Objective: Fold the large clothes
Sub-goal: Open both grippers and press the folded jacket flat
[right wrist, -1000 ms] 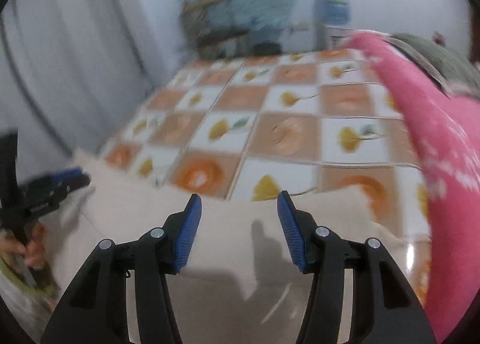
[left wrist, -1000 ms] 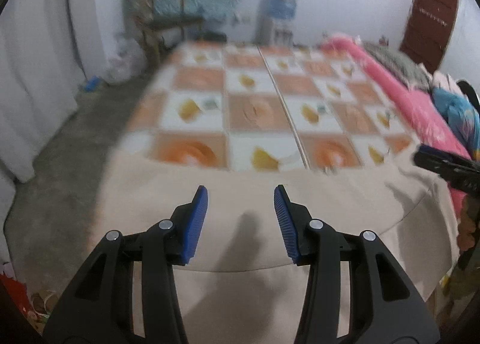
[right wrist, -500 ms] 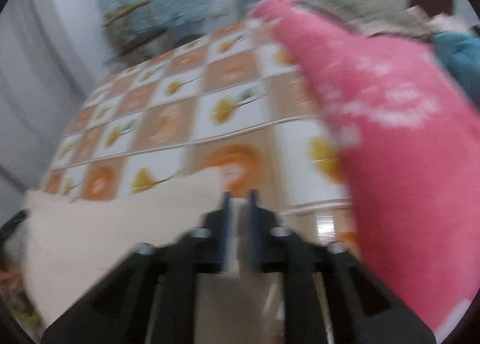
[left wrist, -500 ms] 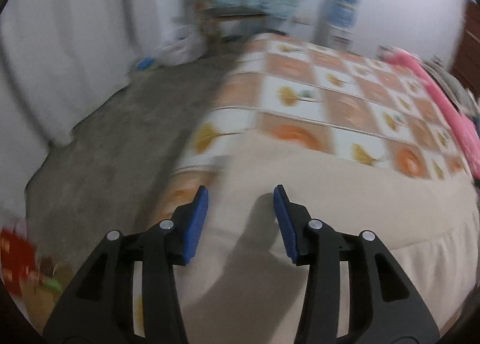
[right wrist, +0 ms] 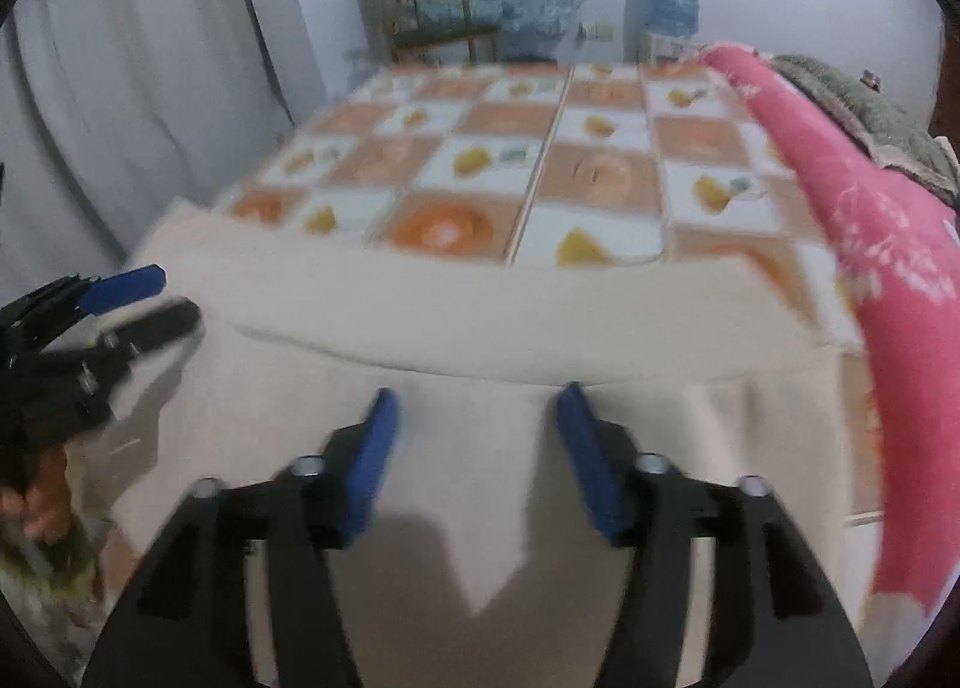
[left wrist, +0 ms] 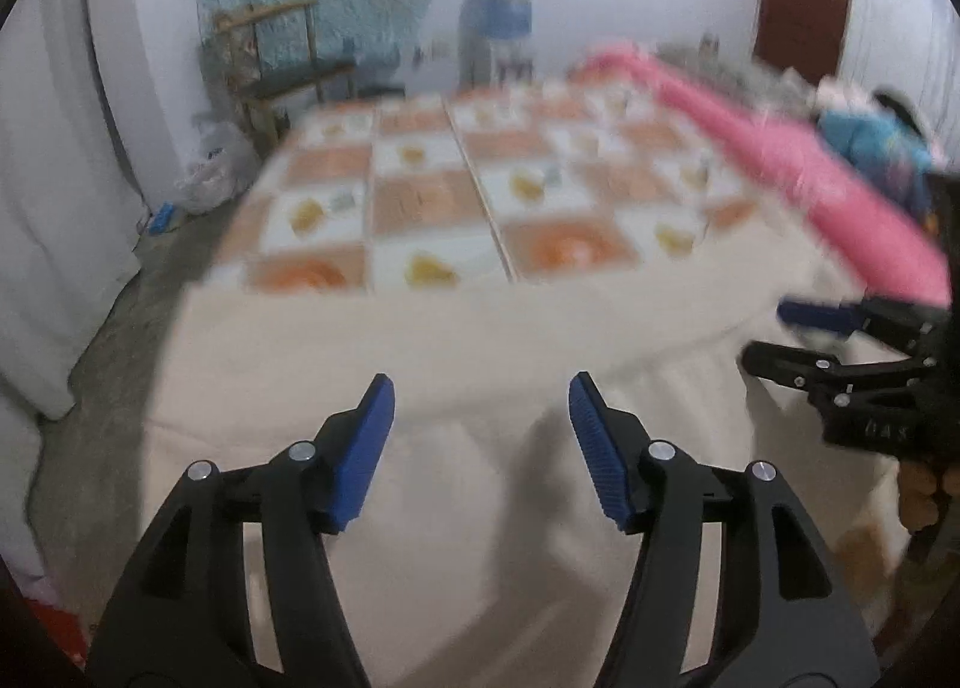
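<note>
Both grippers, left (left wrist: 480, 436) and right (right wrist: 474, 448), are opening, fingers wide and empty above the cloth (left wrist: 456, 340); pinch its lower-frame edge evenly, corners matched.

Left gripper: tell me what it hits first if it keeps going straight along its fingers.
Most likely the beige garment spread on the checkered bed cover. The left gripper points down at the cloth, its jaws opening with nothing between them. Blur leaves the gap to the cloth unclear.

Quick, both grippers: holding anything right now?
Left gripper: jaws opening, nothing held, above the cream cloth.
Right gripper: jaws opening, nothing held.
</note>
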`<act>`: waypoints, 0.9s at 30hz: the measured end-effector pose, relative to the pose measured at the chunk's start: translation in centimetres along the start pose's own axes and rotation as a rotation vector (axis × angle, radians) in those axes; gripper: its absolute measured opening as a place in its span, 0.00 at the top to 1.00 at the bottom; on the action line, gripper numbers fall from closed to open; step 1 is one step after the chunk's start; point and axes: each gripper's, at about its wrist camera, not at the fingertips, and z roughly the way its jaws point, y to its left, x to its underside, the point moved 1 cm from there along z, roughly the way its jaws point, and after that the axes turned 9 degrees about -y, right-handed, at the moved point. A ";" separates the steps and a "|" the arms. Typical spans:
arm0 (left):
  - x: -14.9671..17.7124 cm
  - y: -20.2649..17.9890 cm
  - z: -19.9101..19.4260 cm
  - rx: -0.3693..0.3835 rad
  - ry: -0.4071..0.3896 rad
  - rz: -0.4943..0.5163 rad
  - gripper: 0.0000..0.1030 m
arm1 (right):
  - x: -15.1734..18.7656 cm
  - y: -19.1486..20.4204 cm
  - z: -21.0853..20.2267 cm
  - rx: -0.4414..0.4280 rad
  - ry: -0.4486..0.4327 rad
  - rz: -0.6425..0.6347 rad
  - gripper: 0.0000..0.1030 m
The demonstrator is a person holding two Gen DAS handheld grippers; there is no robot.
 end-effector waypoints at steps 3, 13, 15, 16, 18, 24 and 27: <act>1.7 -0.5 0.9 -0.044 -0.016 0.040 0.42 | 0.6 1.4 0.2 0.064 -0.008 -0.097 0.41; 4.6 -1.3 -1.9 -0.009 -0.002 0.040 0.39 | 4.0 2.8 -2.0 0.036 -0.001 -0.059 0.38; 4.8 -1.2 -2.2 -0.017 -0.012 0.011 0.39 | 4.1 3.8 -2.1 0.087 -0.005 -0.115 0.38; 4.6 -1.1 -2.6 -0.012 -0.010 -0.004 0.40 | 3.7 3.9 -2.6 0.083 0.007 -0.091 0.38; 4.2 -0.8 -4.7 0.022 -0.072 -0.040 0.40 | 3.2 3.9 -4.4 0.008 -0.021 -0.037 0.38; 7.1 -1.2 -3.6 -0.023 -0.037 -0.032 0.37 | 6.1 6.5 -3.5 -0.014 -0.005 -0.107 0.38; 6.9 -1.0 -4.8 -0.016 -0.040 -0.042 0.38 | 6.5 6.5 -4.3 0.016 -0.028 -0.117 0.37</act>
